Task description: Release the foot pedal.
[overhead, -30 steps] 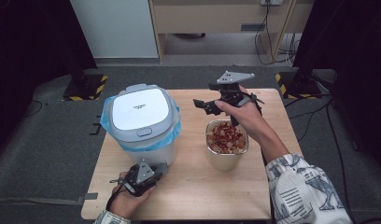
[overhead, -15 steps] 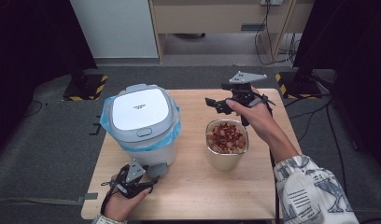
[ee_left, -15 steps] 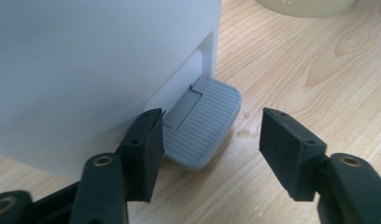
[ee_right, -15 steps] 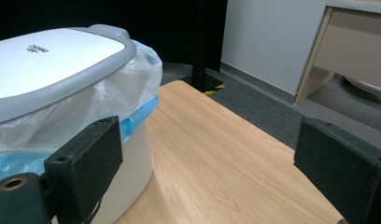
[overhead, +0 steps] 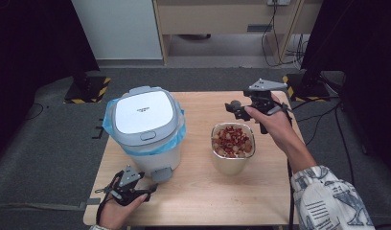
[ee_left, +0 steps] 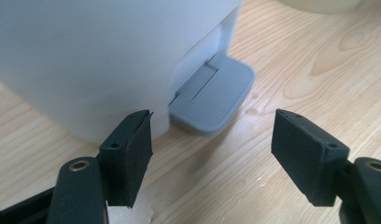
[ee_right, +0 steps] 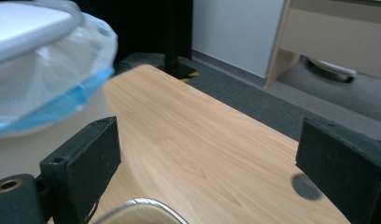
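Jaws parted; grey pedal (ee_left: 212, 95) just ahead, between.

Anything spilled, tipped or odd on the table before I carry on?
Nothing stands out. The pedal bin stands upright with its lid shut and blue liner tucked round the rim; the cup of food is upright with nothing spilled on the table. Both tongs, left and right, are open.

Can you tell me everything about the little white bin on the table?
The bin is white plastic with rounded corners. It stands upright on the left part of the wooden table. Its grey-rimmed lid is shut, and a blue bag puffs out under it. A grey pedal sticks out at the bottom, and the open left gripper points at it without touching.
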### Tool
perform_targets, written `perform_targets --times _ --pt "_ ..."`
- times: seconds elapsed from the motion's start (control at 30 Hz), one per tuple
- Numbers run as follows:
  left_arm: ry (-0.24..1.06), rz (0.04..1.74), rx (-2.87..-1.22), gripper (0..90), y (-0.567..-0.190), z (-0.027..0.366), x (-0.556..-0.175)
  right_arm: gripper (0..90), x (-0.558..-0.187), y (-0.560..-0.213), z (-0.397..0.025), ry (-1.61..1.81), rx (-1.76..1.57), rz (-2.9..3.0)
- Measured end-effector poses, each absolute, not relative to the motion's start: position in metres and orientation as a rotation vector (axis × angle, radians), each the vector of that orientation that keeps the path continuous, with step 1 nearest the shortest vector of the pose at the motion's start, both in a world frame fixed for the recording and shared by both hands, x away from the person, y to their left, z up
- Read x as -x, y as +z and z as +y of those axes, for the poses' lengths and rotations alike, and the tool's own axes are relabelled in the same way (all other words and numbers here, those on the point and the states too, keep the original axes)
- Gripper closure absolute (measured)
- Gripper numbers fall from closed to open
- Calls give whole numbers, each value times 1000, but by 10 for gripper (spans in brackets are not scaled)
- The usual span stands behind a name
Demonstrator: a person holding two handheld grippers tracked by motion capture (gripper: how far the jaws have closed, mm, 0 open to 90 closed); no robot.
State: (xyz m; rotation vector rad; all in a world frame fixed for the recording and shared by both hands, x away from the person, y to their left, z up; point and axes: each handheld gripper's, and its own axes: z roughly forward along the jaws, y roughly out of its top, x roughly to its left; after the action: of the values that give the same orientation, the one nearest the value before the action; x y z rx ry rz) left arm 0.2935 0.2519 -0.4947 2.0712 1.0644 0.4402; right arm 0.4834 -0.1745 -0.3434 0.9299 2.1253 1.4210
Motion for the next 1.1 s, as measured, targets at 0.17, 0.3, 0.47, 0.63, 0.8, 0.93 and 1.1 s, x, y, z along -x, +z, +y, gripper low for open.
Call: perform_targets --times 0.17,0.3,0.47,0.63,0.8,0.93,1.1 --pt "446 1128 -2060 253 -498 265 -296 69 -480 -356 -195 1376 -1003 2097" --pt "468 1190 -2028 219 -500 279 -297 70 -474 -370 -216 1338 -1049 2070" --pt "484 1242 -2002 196 -502 288 -300 69 -465 -383 -236 1307 -1081 2050" --pt "505 1268 -2005 168 -506 293 -306 69 -453 -406 -260 1275 -1147 2025" --pt "506 1297 -2016 143 -511 296 -316 68 -439 -440 -281 1222 -1227 2030" --pt "514 1315 -2016 138 -515 300 -321 73 -429 -469 -294 1204 -1299 2037" --pt "515 1328 -2019 135 -518 304 -327 75 -428 -489 -301 1161 -1374 2034"
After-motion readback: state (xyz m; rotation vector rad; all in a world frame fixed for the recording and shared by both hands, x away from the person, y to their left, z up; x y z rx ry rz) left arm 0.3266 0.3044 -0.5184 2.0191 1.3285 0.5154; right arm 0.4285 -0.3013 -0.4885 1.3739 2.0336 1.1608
